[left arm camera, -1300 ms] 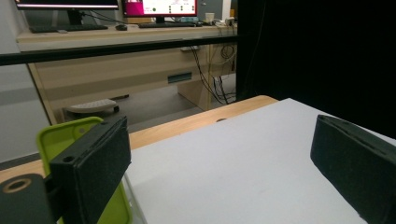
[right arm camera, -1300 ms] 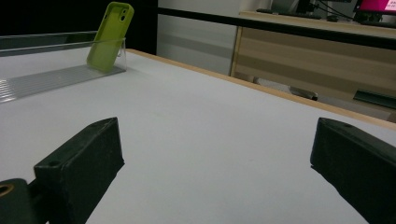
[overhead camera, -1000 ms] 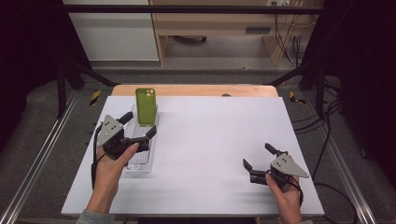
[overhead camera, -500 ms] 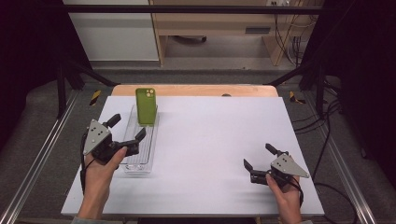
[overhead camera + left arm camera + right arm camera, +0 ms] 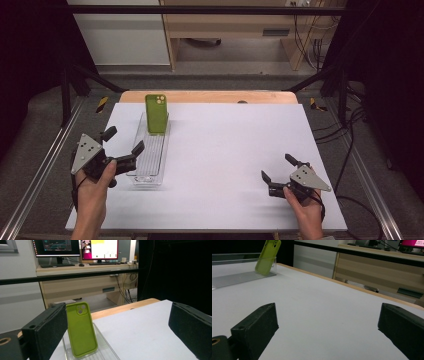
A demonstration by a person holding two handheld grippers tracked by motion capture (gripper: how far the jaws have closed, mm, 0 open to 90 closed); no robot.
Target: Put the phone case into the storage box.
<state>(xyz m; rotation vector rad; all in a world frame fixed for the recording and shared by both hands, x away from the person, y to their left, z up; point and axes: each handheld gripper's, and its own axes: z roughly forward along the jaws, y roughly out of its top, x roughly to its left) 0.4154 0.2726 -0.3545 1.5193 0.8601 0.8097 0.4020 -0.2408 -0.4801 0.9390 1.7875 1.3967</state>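
One green phone case [image 5: 156, 113] stands propped upright at the far end of one clear plastic tray [image 5: 150, 157], which lies lengthwise near the left edge of the white tabletop [image 5: 235, 150]; nothing else sits on that surface. Two grippers are in play, both with jaws spread wide and holding nothing. The left gripper [image 5: 121, 143] hovers at the tray's near end, one jaw over its rim, and in the left gripper view the case [image 5: 81, 329] sits just ahead, close beside the left-hand jaw rather than centred between the two. The right gripper [image 5: 278, 168] rests near the tabletop's near right corner, well apart from tray and case. My reading is that the case is already seated in the tray and the left hand is idle beside it; if a pick is meant next, the hand would need to shift so both jaws bracket the case's thin edges before closing gently
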